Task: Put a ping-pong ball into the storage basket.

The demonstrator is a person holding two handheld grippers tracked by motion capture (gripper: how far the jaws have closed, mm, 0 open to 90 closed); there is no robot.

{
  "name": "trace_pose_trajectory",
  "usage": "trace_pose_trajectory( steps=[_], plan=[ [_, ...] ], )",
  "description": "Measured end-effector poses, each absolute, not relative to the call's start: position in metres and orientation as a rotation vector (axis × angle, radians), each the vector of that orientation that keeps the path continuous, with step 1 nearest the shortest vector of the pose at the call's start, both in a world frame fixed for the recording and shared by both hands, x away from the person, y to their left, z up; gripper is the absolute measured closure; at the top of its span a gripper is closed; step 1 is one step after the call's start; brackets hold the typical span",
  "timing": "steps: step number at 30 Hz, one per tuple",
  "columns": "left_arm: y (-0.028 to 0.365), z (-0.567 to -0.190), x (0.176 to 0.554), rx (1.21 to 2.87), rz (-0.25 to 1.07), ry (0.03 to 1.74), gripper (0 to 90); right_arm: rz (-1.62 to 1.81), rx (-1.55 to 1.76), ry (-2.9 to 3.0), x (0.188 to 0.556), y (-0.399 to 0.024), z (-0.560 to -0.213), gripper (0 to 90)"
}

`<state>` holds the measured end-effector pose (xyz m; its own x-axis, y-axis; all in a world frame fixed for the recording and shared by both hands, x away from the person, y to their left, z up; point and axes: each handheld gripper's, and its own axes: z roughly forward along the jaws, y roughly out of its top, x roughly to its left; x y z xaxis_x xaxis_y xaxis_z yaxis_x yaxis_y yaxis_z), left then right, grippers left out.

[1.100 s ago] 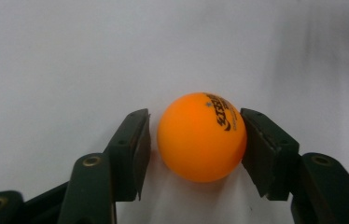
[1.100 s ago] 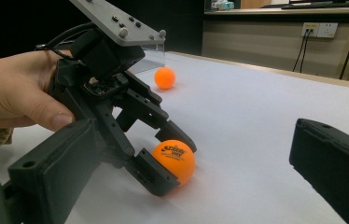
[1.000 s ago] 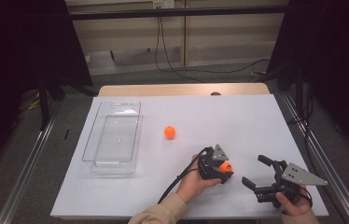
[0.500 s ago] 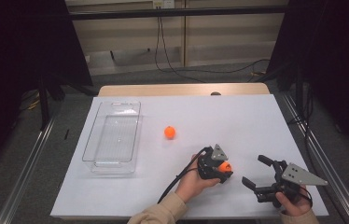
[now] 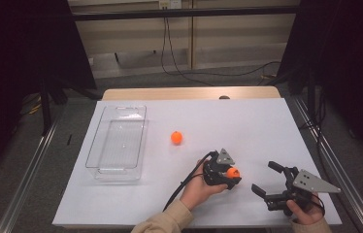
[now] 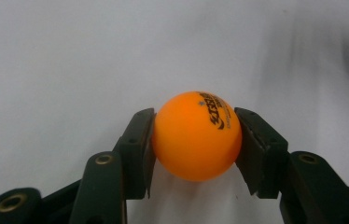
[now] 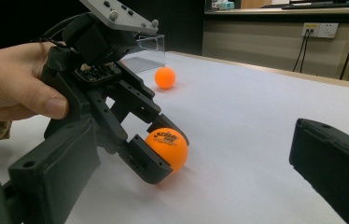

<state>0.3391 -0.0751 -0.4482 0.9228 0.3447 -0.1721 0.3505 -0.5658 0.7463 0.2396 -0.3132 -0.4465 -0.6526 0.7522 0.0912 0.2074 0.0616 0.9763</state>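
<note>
An orange ping-pong ball (image 6: 196, 135) with black print rests on the white table, pinched from both sides by the pads of my left gripper (image 6: 195, 144). In the high view that left gripper (image 5: 231, 174) lies low at the front centre with the ball (image 5: 233, 172) at its tip. From the right gripper view, the left gripper (image 7: 163, 151) clamps the same ball (image 7: 167, 148) against the tabletop. My right gripper (image 5: 265, 177) stands open just to the right, its jaws wide apart with nothing between them. A second orange ball (image 5: 176, 137) lies loose farther back.
A clear plastic tray (image 5: 95, 141) sits at the left of the white table (image 5: 257, 126) with nothing visible in it. The loose ball (image 7: 165, 77) is beyond the left gripper, near the tray's corner. A cable trails from the left gripper towards the front edge.
</note>
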Motion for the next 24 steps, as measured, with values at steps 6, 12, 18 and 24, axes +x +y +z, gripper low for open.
trace_pose_trajectory(
  steps=[6,12,18,24],
  plan=[
    [-0.072,-0.446,0.34,2.211,-0.015,0.504,50.8,1.623,0.954,1.902,0.24,-0.313,-0.447,1.1],
    [-0.07,-0.443,0.34,2.207,-0.024,0.524,50.8,1.622,0.953,1.904,0.24,-0.313,-0.447,1.1],
    [-0.066,-0.441,0.341,2.199,-0.036,0.545,50.8,1.622,0.953,1.904,0.24,-0.313,-0.447,1.1],
    [-0.064,-0.44,0.342,2.194,-0.038,0.558,50.8,1.622,0.953,1.904,0.24,-0.313,-0.447,1.1]
  ],
)
